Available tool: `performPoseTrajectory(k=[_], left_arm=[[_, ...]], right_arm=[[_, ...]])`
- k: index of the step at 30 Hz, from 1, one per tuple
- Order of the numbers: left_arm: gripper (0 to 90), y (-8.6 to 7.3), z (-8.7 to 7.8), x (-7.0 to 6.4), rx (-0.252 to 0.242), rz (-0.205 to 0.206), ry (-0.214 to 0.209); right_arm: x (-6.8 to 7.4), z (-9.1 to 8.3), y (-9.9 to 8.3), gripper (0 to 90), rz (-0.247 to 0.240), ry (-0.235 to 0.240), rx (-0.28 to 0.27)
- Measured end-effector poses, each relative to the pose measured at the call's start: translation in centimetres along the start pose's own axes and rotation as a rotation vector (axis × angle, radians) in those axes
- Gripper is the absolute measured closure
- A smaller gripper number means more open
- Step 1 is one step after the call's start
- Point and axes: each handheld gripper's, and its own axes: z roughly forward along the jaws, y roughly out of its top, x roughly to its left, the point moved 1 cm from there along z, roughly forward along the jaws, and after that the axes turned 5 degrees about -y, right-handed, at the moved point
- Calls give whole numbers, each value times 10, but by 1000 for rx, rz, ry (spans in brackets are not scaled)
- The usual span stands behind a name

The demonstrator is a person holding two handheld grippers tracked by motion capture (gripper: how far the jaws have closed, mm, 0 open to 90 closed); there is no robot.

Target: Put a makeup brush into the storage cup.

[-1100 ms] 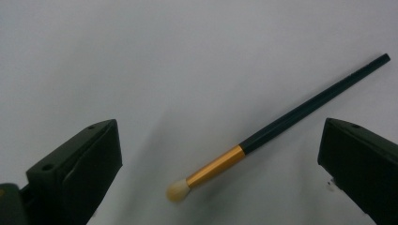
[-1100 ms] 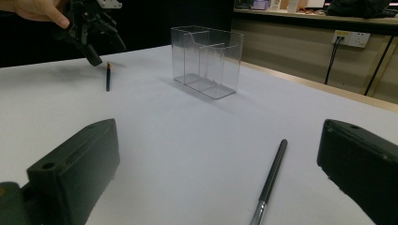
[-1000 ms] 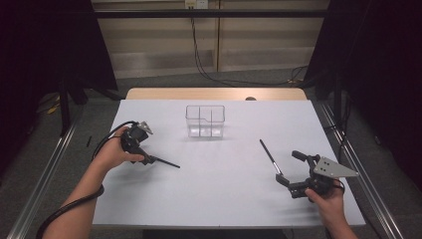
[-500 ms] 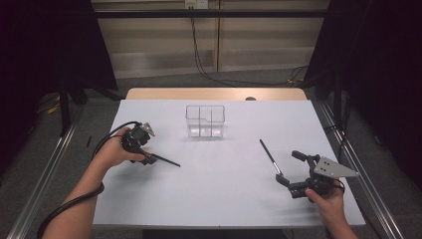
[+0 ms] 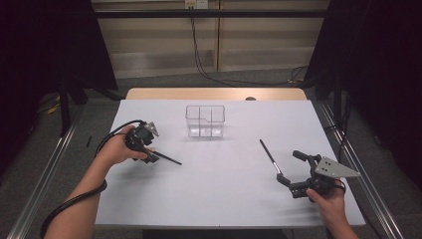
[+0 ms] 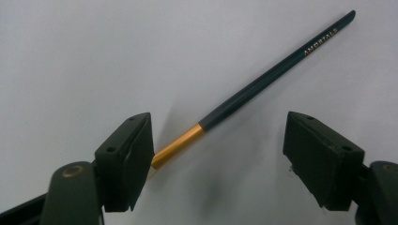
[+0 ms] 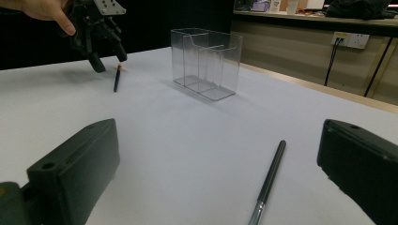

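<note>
Gaping wide, right gripper (image 5: 294, 173), straddling near end of a black brush (image 7: 269, 180) lying on the white table (image 5: 234, 199). Farther left, left gripper (image 5: 151, 154) spreading wide over gold-banded dark pencil (image 6: 263, 80), untouched. Beyond, standing clear divided box (image 5: 205, 121), apart, blocking nothing.

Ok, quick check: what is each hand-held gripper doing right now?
Left hand-held gripper: open, jaws straddling the dark brush, not clamped.
Right hand-held gripper: open, holding nothing, grey-tipped brush between its jaws.
</note>
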Motion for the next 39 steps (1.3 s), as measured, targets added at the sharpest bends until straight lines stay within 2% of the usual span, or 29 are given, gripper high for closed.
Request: performPoseTrajectory(k=[4,5,8,10,13,18,20,21,22,23,24,25,26,28,30,32,33,35,36,37,38,39], left_arm=[[291,2,1,0,16,11,3],[327,3,1,-1,14,16,2],[423,4,2,-2,7,24,-18],[449,4,5,-3,27,28,-41],[512,3,7,-4,47,28,-51],[537,3,10,-4,45,7,-68],[537,4,7,-4,46,33,-79],[533,6,6,-3,24,26,-89],[464,10,3,-1,8,30,-75],[383,13,1,2,-17,53,-36],[316,21,0,9,-102,91,-17],[330,21,0,9,-102,91,-17],[330,24,3,12,-106,72,-49],[331,28,13,16,-51,102,-28],[358,30,23,19,-19,72,-52],[406,32,25,21,6,32,-83],[475,32,24,20,0,20,-90],[504,32,23,19,11,31,-101],[540,33,23,17,14,21,-97],[640,33,22,15,27,22,-104],[640,34,22,14,41,10,-110],[688,34,21,13,58,-5,-112]], right_arm=[[0,0,0,0,2,1,-2],[0,0,0,0,2,1,-2],[0,0,0,0,1,1,-3],[0,0,0,0,1,1,-2],[0,0,0,0,1,0,-3],[0,0,0,0,2,1,-3],[0,0,0,0,3,2,-3],[0,0,0,0,2,2,-3],[0,0,0,0,3,3,-1],[-1,0,0,0,2,2,0],[-1,0,0,0,3,1,-2],[-1,0,0,0,3,1,-2],[-1,0,0,0,4,1,-4],[-1,0,0,0,5,0,-6],[-2,0,0,0,1,0,-6],[-2,-1,0,0,6,1,-8],[-3,-2,-1,0,13,-1,-6],[-5,-3,-2,0,9,-1,-9],[-5,-3,-2,0,11,-4,-10],[-7,-4,-2,0,19,-7,-13],[-7,-4,-2,0,19,-7,-13],[-7,-4,-2,0,19,-5,-13]])
